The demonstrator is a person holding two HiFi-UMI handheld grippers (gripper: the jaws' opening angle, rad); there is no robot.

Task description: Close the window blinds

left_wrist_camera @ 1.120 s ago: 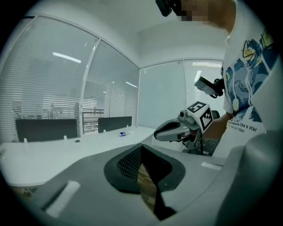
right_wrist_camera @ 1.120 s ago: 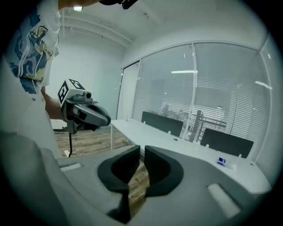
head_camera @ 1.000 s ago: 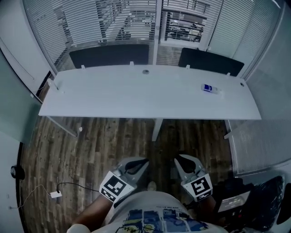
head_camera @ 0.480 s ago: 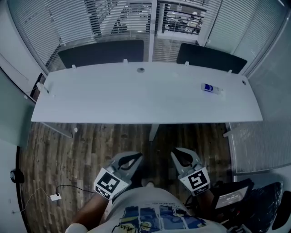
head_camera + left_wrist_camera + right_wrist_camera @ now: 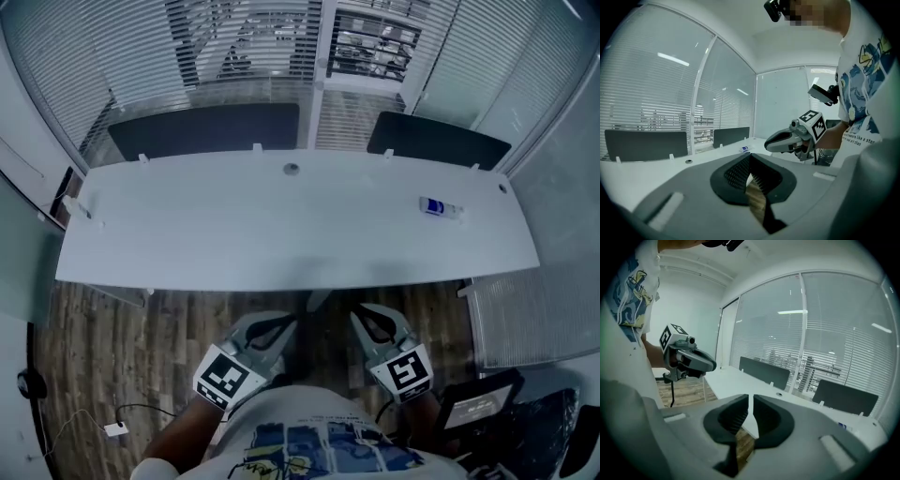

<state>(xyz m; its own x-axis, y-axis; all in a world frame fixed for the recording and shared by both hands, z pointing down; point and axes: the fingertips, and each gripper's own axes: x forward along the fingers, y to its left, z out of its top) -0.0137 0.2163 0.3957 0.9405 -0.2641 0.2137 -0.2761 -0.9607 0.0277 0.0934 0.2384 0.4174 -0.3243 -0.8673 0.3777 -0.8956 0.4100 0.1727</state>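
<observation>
Both grippers have come forward since a second ago, and the long white desk [image 5: 281, 225] now sits closer beneath me, its front edge just ahead of them. My left gripper [image 5: 279, 326] has its fingers brought together with nothing between them. My right gripper [image 5: 367, 321] shows only a thin slit between its fingers, also empty. The white slatted window blinds [image 5: 244, 37] hang beyond the desk's far side, behind two dark screen panels [image 5: 206, 129], well apart from both grippers. A small blue-and-white object [image 5: 439, 207] lies on the desk's right part.
</observation>
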